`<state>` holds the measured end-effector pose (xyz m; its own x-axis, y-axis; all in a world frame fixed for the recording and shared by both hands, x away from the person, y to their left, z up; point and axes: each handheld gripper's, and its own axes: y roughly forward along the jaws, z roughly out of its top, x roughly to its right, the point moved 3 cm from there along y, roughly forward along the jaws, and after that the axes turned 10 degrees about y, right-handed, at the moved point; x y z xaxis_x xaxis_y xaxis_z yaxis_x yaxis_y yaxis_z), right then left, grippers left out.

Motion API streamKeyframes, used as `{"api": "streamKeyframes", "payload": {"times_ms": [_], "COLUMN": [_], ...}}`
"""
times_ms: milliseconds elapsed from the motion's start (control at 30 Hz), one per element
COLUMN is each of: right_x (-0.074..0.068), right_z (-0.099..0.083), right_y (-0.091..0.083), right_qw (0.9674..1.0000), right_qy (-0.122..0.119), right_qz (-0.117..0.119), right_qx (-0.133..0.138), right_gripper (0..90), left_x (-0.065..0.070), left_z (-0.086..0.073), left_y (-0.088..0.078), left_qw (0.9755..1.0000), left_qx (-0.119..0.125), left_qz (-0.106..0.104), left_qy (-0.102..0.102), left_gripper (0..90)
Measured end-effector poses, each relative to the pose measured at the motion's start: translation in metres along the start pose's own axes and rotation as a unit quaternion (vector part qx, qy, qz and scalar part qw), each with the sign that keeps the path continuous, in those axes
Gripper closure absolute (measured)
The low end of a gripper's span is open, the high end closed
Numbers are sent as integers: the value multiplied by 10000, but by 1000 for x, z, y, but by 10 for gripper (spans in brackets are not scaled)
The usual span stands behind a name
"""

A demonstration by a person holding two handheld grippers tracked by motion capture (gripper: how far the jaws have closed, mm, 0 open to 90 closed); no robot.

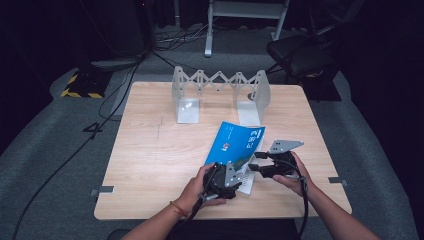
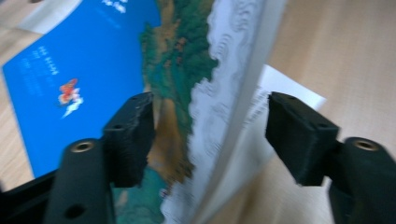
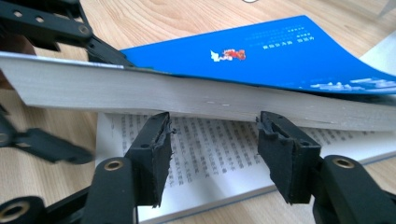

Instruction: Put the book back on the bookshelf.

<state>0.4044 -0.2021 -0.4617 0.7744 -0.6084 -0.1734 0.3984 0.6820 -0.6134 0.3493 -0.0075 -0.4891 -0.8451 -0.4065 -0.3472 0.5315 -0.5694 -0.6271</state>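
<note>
Both hand-held grippers half open — left (image 2: 205, 140) straddling the book's (image 2: 93, 60) lifted pages, unclamped.

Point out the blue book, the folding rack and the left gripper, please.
blue book (image 1: 235, 142), high view, on its blue cover.
folding rack (image 1: 218, 80), high view, on its zigzag lattice.
left gripper (image 2: 210, 135), left gripper view, midway between its fingers.

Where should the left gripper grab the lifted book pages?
Grip the raised page block at its near edge, from the person's side. It stands tilted between the left gripper's jaws, one pad on the cover, one toward the printed side.
</note>
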Motion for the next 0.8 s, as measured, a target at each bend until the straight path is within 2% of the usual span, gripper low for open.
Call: {"api": "streamKeyframes", "payload": {"times_ms": [33, 100, 133, 200, 267, 333, 400, 467, 500, 533, 567, 600, 633, 700, 767, 800], "right_x": [0, 0, 0, 4, 7, 9, 8, 3, 0, 0, -4, -9, -13, -17, -18, -17], "right_z": [3, 5, 6, 7, 6, 6, 6, 8, 11, 11, 12, 14, 15, 17, 16, 15], "right_y": [1, 1, 1, -1, -3, -6, -9, -12, -12, -12, -11, -7, -3, 6, 18, 24], "right_qw": [10000, 10000, 9999, 9995, 9992, 9991, 9990, 9981, 9975, 9975, 9966, 9939, 9924, 9906, 9890, 9884], "right_qy": [-20, -8, 52, 182, 180, 128, -58, -260, -444, -444, -604, -907, -1075, -1298, -1402, -1473], "right_qz": [13, 35, 68, 212, 289, 356, 346, 446, 424, 424, 413, 495, 504, 380, 455, 373], "right_qx": [23, 56, 97, 173, 184, 213, 262, 347, 359, 359, 376, 374, 322, 214, 106, 29], "right_gripper": [450, 445, 439, 437, 419, 405, 392, 370, 358, 358, 339, 327, 326, 320, 317, 315], "left_x": [-3, -9, -11, -14, -20, -25, -30, -36, -38, -38, -40, -42, -44, -47, -49, -51], "left_z": [-1, -3, -4, -6, -10, -16, -24, -33, -37, -37, -41, -44, -46, -52, -56, -58], "left_y": [-1, -4, -7, -11, -16, -22, -29, -36, -39, -39, -43, -46, -48, -53, -57, -59], "left_qw": [9999, 9996, 9995, 9995, 9995, 9995, 9992, 9984, 9982, 9982, 9977, 9975, 9974, 9974, 9973, 9973], "left_qx": [74, 225, 295, 299, 286, 282, 338, 399, 399, 399, 394, 393, 392, 370, 362, 362], "left_qz": [53, -40, -29, 32, -68, -127, -236, -401, -458, -458, -542, -580, -604, -615, -632, -643], "left_qy": [-78, -140, -140, -97, -135, -37, 2, -30, 18, 18, 51, 45, 50, 71, 66, 58], "left_gripper": [562, 590, 652, 706, 743, 753, 755, 750, 747, 745, 745, 741, 738, 732, 726, 724]}}
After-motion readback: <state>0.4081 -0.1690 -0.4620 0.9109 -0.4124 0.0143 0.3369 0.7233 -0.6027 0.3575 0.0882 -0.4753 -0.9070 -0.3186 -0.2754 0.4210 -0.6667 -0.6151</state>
